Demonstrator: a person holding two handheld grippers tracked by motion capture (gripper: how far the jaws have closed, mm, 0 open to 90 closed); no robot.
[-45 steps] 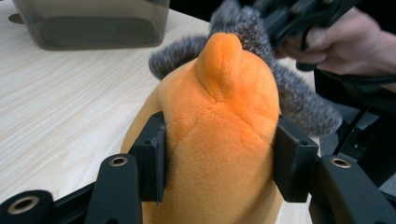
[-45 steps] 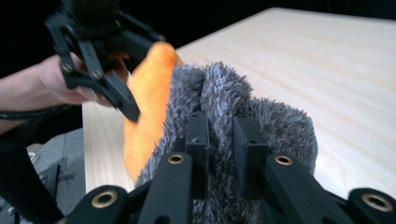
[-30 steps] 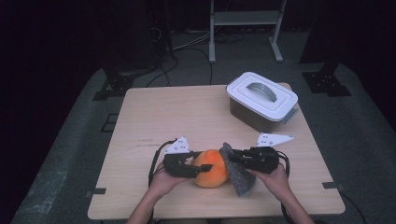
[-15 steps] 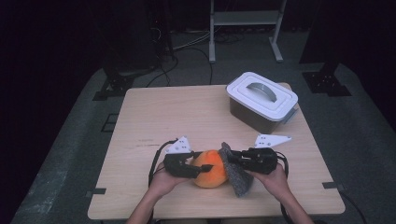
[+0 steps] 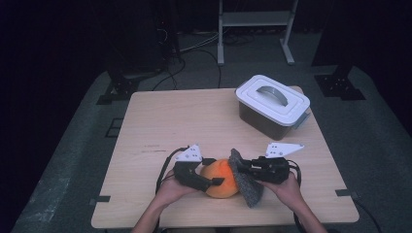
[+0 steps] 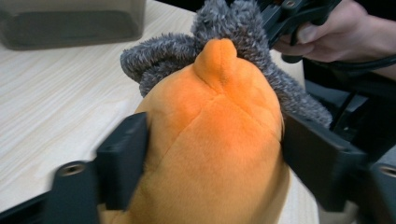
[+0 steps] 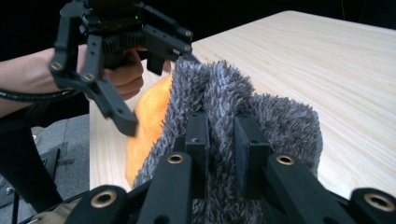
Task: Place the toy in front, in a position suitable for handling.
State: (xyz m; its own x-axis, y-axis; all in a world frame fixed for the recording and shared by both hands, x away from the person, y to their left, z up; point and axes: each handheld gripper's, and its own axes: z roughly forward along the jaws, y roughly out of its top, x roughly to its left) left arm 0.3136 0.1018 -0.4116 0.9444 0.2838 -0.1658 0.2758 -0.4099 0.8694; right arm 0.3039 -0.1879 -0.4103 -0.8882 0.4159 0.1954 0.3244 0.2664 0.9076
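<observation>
Straddling the orange plush toy point(image 6: 210, 140), the left gripper point(image 5: 206, 178) has just been opening; the right gripper point(image 5: 247, 171) pinches the grey fuzzy cloth point(image 7: 261, 116).

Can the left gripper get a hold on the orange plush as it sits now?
Probably yes: the left gripper already has its jaws on either side of the orange plush, having just opened wider; nothing lies between.

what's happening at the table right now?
A person works an orange plush toy near the table's front edge with two handheld grippers. The right gripper is shut on the toy's grey fuzzy part. The left gripper brackets the orange body; its jaws have just been opening, the body between them. A lidded white-topped box sits at the far right.
</observation>
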